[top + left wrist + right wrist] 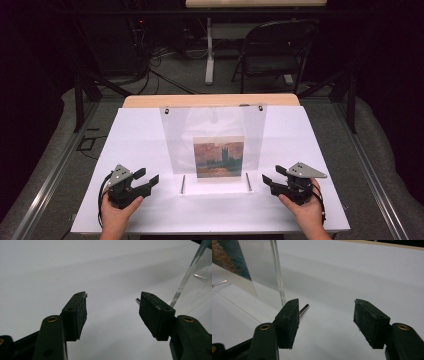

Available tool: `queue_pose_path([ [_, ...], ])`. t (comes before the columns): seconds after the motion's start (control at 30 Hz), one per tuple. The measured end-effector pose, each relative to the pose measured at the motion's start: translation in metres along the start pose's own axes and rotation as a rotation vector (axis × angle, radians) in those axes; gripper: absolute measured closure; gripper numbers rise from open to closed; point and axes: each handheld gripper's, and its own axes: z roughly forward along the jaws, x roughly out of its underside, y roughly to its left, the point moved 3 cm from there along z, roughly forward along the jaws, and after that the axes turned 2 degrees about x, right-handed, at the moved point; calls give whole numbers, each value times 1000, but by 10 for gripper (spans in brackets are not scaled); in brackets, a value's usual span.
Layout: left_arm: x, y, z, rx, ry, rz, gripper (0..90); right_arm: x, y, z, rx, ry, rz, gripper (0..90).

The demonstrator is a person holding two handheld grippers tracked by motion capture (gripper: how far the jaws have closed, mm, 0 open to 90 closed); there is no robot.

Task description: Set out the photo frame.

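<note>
I have both grippers low over the white table sheet (135,135), 1 on each side of a clear acrylic picture stand (212,131) that stands upright near the middle of the table. A small painting print (218,157) of a tower against a reddish sky shows through its panel.

The left gripper (146,177) is released, its jaws wide apart with nothing between them. The right gripper (274,176) is the same: spread and empty.

On the stand's clear base lie 2 thin metal pins, the left pin (183,184) and the right pin (248,181). Each has its long axis running from me toward the far edge of the table, alongside the panel's side edges.

What my next move turns on is that the stand sits between the 2 grippers, inward of both. From the left gripper it lies to the right; in the left gripper view, the panel's clear edge (188,271) rises just past the right jaw, with a pin tip (137,300) peeking beside that jaw. From the right gripper it lies to the left; in the right gripper view, the panel edge (277,270) stands just beyond the left jaw, and a pin end (304,309) shows beside it.

Neither hand looks clearly nearer; I judge them about evenly placed, each just beside its own pin and apart from the stand.
</note>
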Motion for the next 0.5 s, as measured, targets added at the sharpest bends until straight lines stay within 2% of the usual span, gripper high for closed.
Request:
queue_pose_path([
  [0.2, 2, -4, 4, 9, 28, 19, 390, 7, 2, 7, -33, 45, 8, 370],
  [0.4, 5, 0, 7, 23, 49, -16, 390, 12, -2, 10, -50, 76, 57, 368],
  [0.5, 5, 0, 8, 22, 52, -24, 390, 12, -4, 10, -52, 74, 74, 368],
])
